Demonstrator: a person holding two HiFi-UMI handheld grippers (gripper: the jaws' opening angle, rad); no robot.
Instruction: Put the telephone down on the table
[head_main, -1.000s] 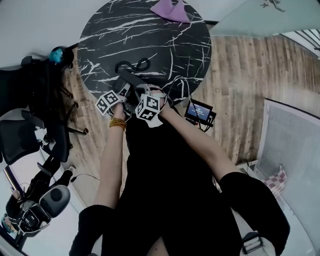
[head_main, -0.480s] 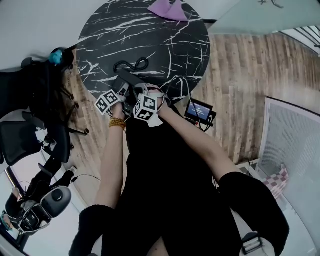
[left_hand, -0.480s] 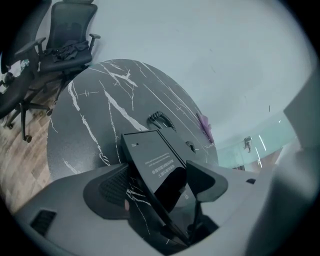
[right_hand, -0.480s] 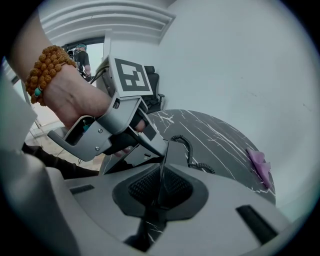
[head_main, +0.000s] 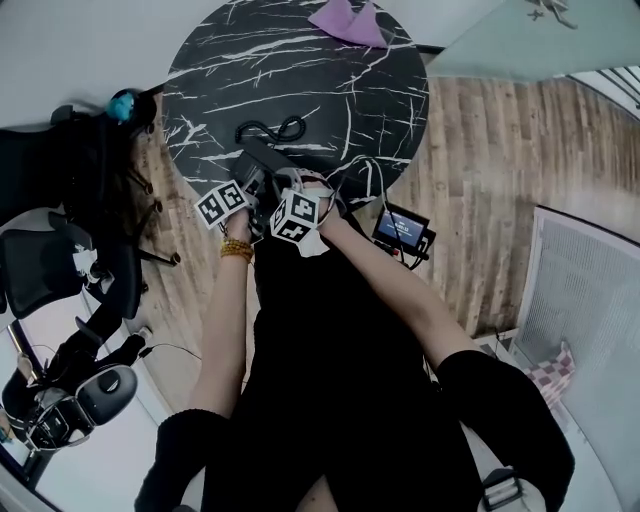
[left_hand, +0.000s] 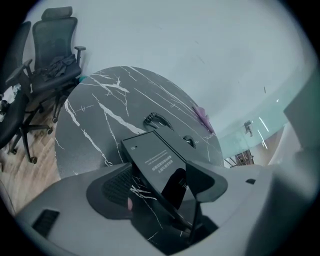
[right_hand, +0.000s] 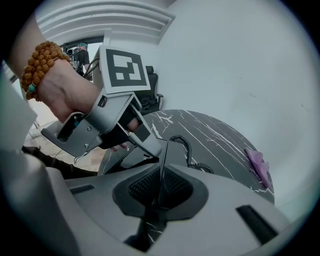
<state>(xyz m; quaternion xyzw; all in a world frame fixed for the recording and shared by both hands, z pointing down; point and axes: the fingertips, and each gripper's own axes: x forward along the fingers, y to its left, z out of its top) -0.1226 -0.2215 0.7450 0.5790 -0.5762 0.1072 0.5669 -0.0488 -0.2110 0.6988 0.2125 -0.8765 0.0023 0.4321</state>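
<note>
Counter (head_main: 340, 90): round dark marble | telephone (left_hand: 155, 160): tilted over near edge, seemingly not yet down; lowering and release remain | left claw (left_hand: 161, 186): clamped across its body | right claw (right_hand: 160, 186): pinching its thin edge | cord (head_main: 270, 130): coiled mid-counter; only the gripper views show both grips.

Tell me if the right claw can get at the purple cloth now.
Probably not. The right claw is shut on the edge of the telephone, as is the left claw, by the near rim of the table; the purple cloth lies at the far rim.
</note>
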